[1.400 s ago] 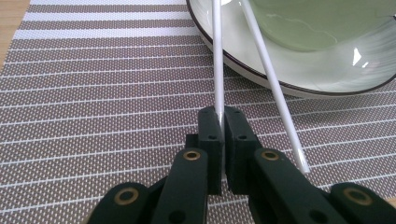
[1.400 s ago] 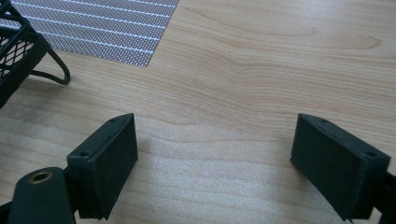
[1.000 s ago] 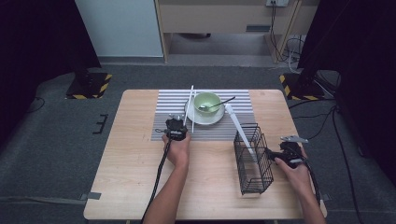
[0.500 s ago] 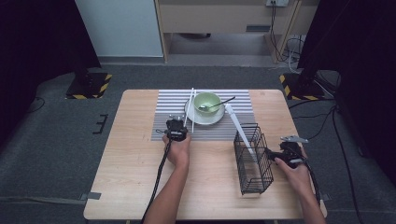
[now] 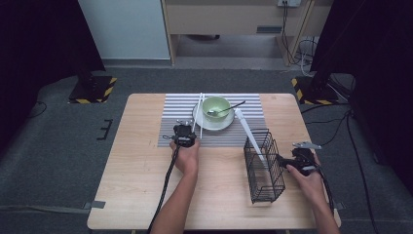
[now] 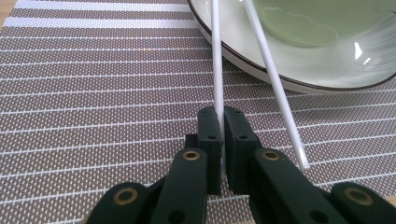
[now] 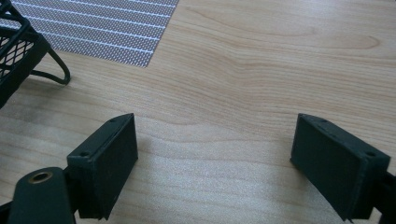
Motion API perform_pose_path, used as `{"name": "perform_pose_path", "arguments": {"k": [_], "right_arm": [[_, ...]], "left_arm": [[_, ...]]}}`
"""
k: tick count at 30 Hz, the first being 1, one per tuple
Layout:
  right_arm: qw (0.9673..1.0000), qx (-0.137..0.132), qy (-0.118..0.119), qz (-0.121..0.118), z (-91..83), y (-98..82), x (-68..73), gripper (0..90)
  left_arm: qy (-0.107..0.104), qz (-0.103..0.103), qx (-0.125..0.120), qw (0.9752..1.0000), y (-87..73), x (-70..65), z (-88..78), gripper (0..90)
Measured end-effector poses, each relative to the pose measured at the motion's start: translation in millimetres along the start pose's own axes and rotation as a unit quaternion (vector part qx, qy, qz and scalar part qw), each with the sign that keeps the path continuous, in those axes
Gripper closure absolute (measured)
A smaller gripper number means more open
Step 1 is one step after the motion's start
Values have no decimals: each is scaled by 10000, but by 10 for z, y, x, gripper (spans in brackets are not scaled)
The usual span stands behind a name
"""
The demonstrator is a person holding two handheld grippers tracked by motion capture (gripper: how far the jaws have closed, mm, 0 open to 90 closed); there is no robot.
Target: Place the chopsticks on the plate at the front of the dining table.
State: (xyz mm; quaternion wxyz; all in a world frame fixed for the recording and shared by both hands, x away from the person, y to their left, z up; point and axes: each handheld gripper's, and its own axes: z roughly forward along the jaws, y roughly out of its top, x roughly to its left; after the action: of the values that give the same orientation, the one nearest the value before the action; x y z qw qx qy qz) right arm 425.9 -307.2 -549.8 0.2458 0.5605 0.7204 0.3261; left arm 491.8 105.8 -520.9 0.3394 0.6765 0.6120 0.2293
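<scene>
The left gripper rests on the striped placemat, its jaws clamped together on the near end of a white chopstick. In the left gripper view that chopstick runs straight away from the pads and up over the rim of the white plate, while a second chopstick lies just beside it at a slant, its near tip free on the mat. In the high view the pair of chopsticks leans on the left edge of the plate, which carries a pale green bowl with a dark spoon resting in it. Right of the plate, a white utensil stands tilted, its lower part inside the black wire basket, which sits on the bare tabletop near the mat's right corner. Further right, the right gripper lies low just beside the basket; in the right gripper view its two pads stand wide apart with bare wood between them, and a corner of the basket shows at the upper left
</scene>
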Motion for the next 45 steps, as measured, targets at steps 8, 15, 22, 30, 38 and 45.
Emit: {"name": "perform_pose_path", "arguments": {"k": [8, 15, 22, 30, 38, 45], "right_arm": [[10000, 0, 0, 0, 0, 0, 0, 145], [10000, 1, -1, 2, 0, 0, 1, 145], [10000, 0, -1, 2, -1, 0, 1, 145], [10000, -3, -1, 7, -1, -1, 2, 145], [10000, -2, -2, 7, -1, -1, 2, 145], [10000, -3, -1, 6, -1, -1, 2, 145]], "left_arm": [[-9, -20, -31, 10000, 10, -7, -14, 858], [-37, 2, -33, 10000, 5, -22, -12, 860], [-72, -19, -44, 10000, -2, -51, -5, 855], [-99, -37, -39, 9999, -5, -57, -4, 845], [-144, -50, -37, 9999, -14, -78, -4, 841], [-178, -52, -47, 9998, -13, -83, -10, 839]]}}
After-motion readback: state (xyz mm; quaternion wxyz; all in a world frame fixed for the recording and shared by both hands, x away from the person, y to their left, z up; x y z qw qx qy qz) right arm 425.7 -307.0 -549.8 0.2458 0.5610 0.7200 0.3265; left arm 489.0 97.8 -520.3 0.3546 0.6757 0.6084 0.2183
